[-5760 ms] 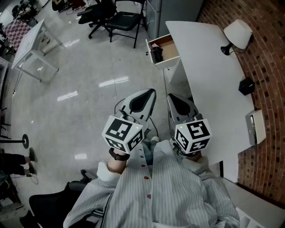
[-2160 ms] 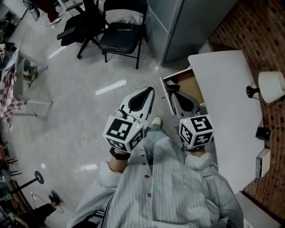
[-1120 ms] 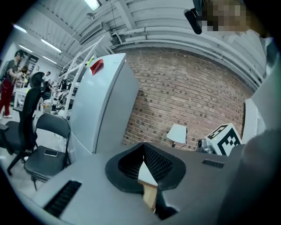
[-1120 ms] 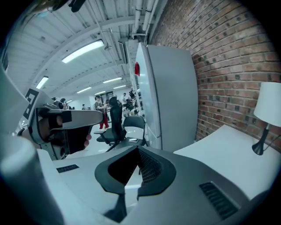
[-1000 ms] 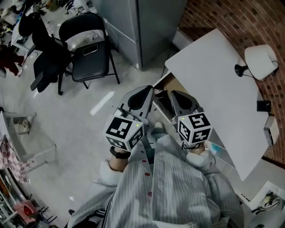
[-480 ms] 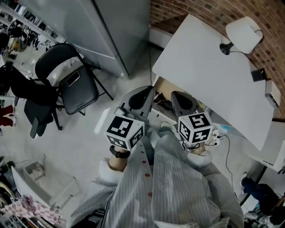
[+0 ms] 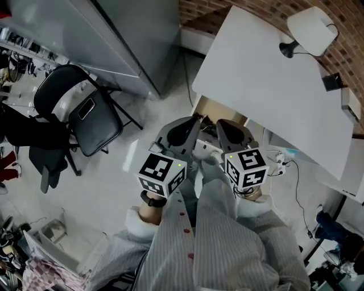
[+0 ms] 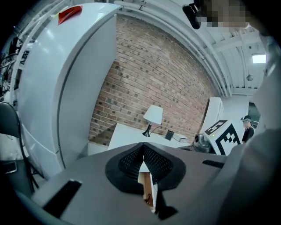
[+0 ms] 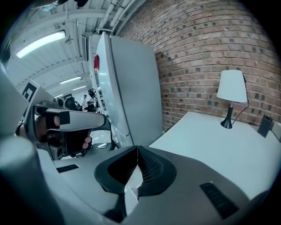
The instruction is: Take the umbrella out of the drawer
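The wooden drawer stands pulled out under the white desk. Only a strip of its brown inside shows, and the umbrella is hidden behind my grippers. My left gripper and right gripper hang side by side just in front of the drawer, both pointing at it. In the left gripper view the left gripper has its pads together with nothing between them, and a slice of drawer wood shows below the tips. The right gripper is likewise shut and empty.
A white lamp and small black boxes sit on the desk by the brick wall. A tall grey cabinet stands left of the desk, with a black folding chair beside it. Cables trail right of the drawer.
Over the earlier frames the desk and drawer have come close, from far across the floor. In the last second both grippers dipped lower toward the drawer, still shut.
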A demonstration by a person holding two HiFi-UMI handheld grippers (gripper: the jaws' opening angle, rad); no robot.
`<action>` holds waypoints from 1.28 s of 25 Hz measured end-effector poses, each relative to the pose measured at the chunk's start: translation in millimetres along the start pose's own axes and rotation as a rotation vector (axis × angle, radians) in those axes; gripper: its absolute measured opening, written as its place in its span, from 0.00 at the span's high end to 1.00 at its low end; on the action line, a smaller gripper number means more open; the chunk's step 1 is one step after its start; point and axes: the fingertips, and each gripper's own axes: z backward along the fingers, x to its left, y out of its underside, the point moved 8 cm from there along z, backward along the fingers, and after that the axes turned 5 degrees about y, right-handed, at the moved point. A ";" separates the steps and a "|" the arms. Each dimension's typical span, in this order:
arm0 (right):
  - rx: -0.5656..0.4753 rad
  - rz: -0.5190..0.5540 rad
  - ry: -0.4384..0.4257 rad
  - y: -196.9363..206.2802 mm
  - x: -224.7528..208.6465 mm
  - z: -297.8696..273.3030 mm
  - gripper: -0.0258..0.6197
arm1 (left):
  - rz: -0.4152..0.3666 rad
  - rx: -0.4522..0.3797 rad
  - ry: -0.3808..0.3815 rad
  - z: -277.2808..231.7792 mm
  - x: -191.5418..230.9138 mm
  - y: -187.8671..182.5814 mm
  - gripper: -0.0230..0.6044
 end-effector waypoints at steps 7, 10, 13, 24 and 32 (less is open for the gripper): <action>0.037 -0.005 -0.010 26.1 -7.0 -26.0 0.91 | 0.032 0.052 -0.022 -7.5 21.1 36.1 0.95; 0.061 -0.006 -0.021 38.8 -10.9 -36.9 0.91 | 0.054 0.058 -0.049 -9.2 32.4 51.1 0.95; 0.082 -0.011 -0.032 49.0 -15.7 -46.5 0.91 | 0.076 0.057 -0.066 -14.7 41.0 64.2 0.95; 0.147 0.031 -0.013 109.7 -30.5 -93.2 0.91 | 0.114 0.071 -0.085 -44.0 64.7 135.2 0.95; 0.180 0.083 0.015 161.4 -30.0 -142.0 0.91 | 0.153 0.123 -0.124 -50.3 83.8 200.3 0.95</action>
